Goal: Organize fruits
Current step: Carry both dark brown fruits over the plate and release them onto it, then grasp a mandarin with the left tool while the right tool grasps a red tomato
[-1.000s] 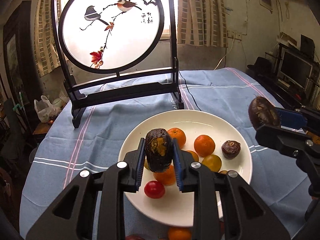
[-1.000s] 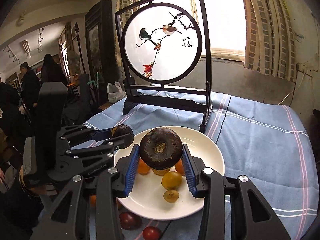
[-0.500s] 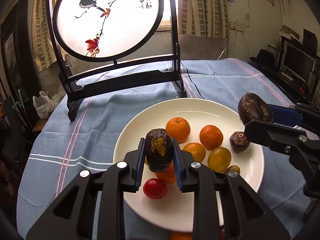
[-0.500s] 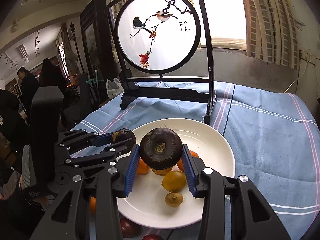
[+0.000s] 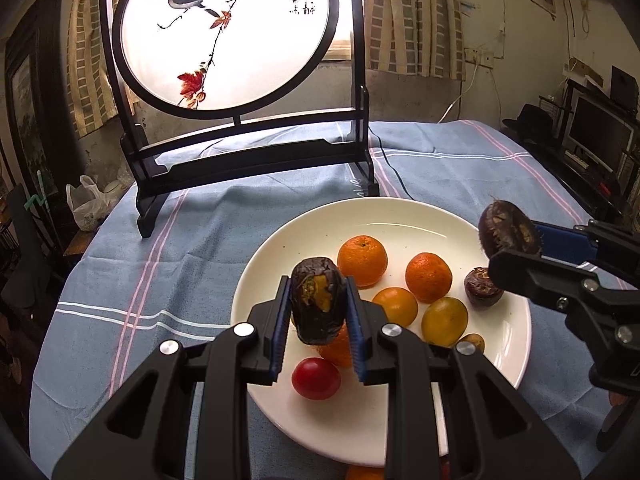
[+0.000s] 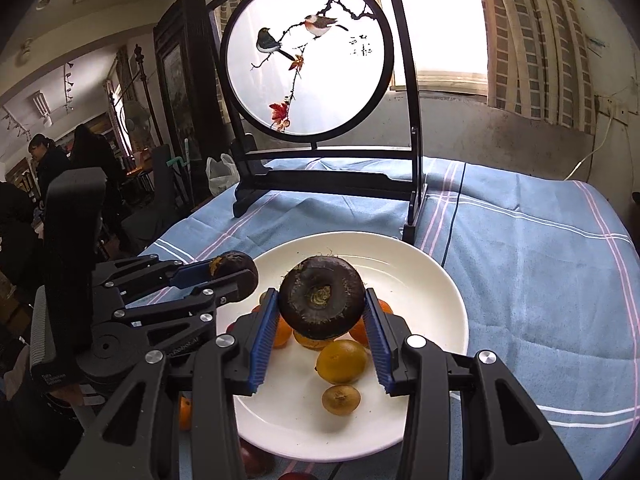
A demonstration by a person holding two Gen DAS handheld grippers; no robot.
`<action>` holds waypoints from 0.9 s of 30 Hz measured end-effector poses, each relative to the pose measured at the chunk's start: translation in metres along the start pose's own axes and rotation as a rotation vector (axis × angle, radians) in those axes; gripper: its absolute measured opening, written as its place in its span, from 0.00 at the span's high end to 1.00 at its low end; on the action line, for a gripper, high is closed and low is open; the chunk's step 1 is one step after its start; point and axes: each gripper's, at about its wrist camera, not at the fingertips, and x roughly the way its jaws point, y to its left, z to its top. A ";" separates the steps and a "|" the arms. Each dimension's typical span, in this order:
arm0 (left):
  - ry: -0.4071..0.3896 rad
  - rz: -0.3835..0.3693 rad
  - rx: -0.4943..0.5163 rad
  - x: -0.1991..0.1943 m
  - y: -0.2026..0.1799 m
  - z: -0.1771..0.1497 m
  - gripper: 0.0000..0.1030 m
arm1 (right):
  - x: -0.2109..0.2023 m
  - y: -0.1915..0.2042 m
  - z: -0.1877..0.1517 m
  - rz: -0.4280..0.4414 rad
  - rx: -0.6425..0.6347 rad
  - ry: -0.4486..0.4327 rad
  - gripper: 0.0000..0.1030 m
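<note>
While pinched, each dark fruit [image 5: 318,300] [image 6: 321,298] fills its gripper [image 5: 318,312] [image 6: 321,320] (above plate [image 5: 400,212]).

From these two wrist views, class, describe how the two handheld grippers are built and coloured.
Both the left gripper and the right gripper have matte black angular plastic fingers with triangular cut-outs, round silver bolts and ribbed blue pads. Small pale lettering marks the left gripper's body.

You have one white plate [image 5: 400,216] on the cloth. On it sit two mandarins [image 5: 362,260], two yellow-orange round fruits [image 5: 444,320], one red tomato [image 5: 316,378], one dark wrinkled fruit [image 5: 482,286] and one small brownish fruit [image 5: 472,342]; a further orange fruit is mostly hidden. Two more dark fruits [image 5: 319,300] are up in the air, one per gripper. One round bird screen [image 5: 228,32] stands behind.
</note>
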 end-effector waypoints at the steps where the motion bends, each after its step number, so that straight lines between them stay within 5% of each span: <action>1: 0.005 0.000 0.007 0.002 -0.002 -0.001 0.76 | 0.003 -0.001 -0.001 0.000 0.006 0.007 0.59; 6: 0.015 0.000 0.043 0.007 -0.014 -0.005 0.73 | 0.019 -0.002 -0.006 -0.017 0.015 0.033 0.58; 9: -0.010 0.022 0.032 0.004 -0.011 -0.005 0.35 | 0.021 -0.009 -0.006 -0.051 0.048 0.013 0.33; 16: -0.019 0.025 0.010 0.001 -0.004 -0.003 0.34 | 0.005 -0.024 -0.002 -0.020 0.112 -0.035 0.33; 27: -0.039 0.030 0.034 -0.012 -0.003 -0.002 0.34 | -0.008 0.003 -0.002 0.006 0.032 -0.039 0.33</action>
